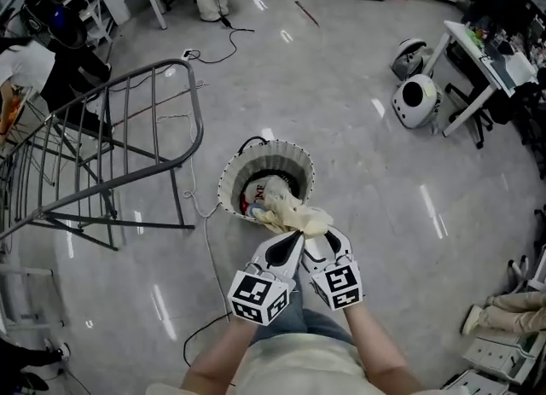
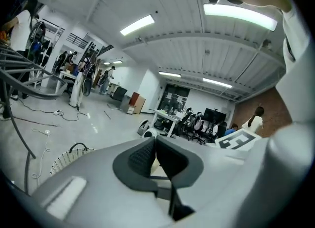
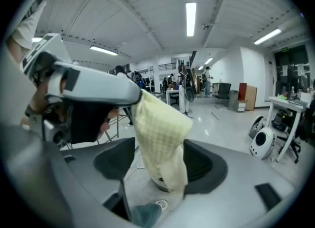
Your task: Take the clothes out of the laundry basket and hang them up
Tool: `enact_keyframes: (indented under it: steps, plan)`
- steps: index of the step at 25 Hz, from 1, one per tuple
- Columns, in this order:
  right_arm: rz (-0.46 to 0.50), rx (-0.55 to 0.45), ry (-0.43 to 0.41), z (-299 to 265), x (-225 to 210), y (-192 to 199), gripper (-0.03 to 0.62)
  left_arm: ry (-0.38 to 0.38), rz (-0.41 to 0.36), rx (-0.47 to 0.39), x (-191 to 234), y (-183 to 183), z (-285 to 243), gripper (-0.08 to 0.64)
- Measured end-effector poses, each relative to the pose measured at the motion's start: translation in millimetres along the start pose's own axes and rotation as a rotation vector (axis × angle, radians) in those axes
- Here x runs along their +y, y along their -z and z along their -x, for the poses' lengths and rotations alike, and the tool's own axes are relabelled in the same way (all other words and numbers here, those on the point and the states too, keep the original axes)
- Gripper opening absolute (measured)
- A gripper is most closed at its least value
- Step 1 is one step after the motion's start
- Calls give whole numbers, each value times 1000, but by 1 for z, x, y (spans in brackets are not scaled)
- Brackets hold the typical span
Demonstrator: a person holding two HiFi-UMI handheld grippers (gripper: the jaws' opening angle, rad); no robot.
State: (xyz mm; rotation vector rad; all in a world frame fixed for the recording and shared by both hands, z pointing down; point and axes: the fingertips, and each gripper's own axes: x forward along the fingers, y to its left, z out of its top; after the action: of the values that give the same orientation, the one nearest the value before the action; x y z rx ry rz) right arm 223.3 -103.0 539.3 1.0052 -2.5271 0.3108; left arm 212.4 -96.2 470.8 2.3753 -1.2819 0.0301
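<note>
While holding the pale yellow garment [image 1: 290,212] over the laundry basket's [image 1: 229,182] near rim, pinches it tight in the left gripper [image 1: 294,236] and lets it hang between the wide-apart jaws of the right gripper [image 1: 321,240].

The left gripper [image 2: 155,141] has its dark fingers [image 2: 141,158] closed together, a thin sliver of pale cloth [image 2: 155,169] pinched between them. Beyond them a white laundry basket [image 2: 66,158] stands on the glossy floor [image 2: 93,123], near the grey bars of a drying rack [image 2: 19,85].
</note>
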Motion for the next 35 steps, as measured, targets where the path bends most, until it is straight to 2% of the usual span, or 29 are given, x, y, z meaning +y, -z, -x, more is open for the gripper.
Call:
enact_keyframes:
  steps: [3, 4, 5, 7, 8, 10, 13, 17, 19, 21, 24, 27, 30, 35]
  plan:
    - [4, -46, -3, 18, 11, -11, 290, 17, -9, -19, -28, -2, 28, 17]
    - [0, -65, -20, 25, 18, -16, 268, 20, -7, -28, -37, -3, 37, 17]
    - [-6, -82, -45, 34, 25, -22, 241, 22, -7, -36, -47, -4, 46, 17]
    - [-1, -101, -97, 54, 38, -34, 110, 28, -26, -46, -66, -8, 62, 17]
    - [21, -96, -110, 64, 45, -36, 69, 31, -45, -48, -74, -7, 70, 17]
    - [83, -65, -111, 81, 56, -34, 34, 35, -82, -46, -84, -3, 86, 18]
    - [123, -32, -86, 107, 59, -29, 28, 10, -105, -31, -83, 8, 110, 27]
    - [149, -60, -57, 150, 51, -43, 26, -55, -134, 42, -61, 27, 126, 67]
    - [183, -102, -50, 174, 50, -63, 26, -73, -183, 85, -50, 36, 122, 73]
    - [217, -158, -33, 198, 48, -87, 26, -59, -223, 115, -42, 44, 109, 111]
    - [285, -228, 13, 232, 44, -126, 26, -35, -244, 157, -31, 61, 84, 166]
    - [349, -284, 50, 257, 42, -163, 26, -15, -277, 216, -26, 89, 61, 189]
    - [373, -363, 68, 278, 40, -201, 26, -18, -264, 288, -23, 123, 45, 213]
    - [445, -440, 74, 310, 44, -245, 26, -82, -249, 276, -20, 129, 24, 213]
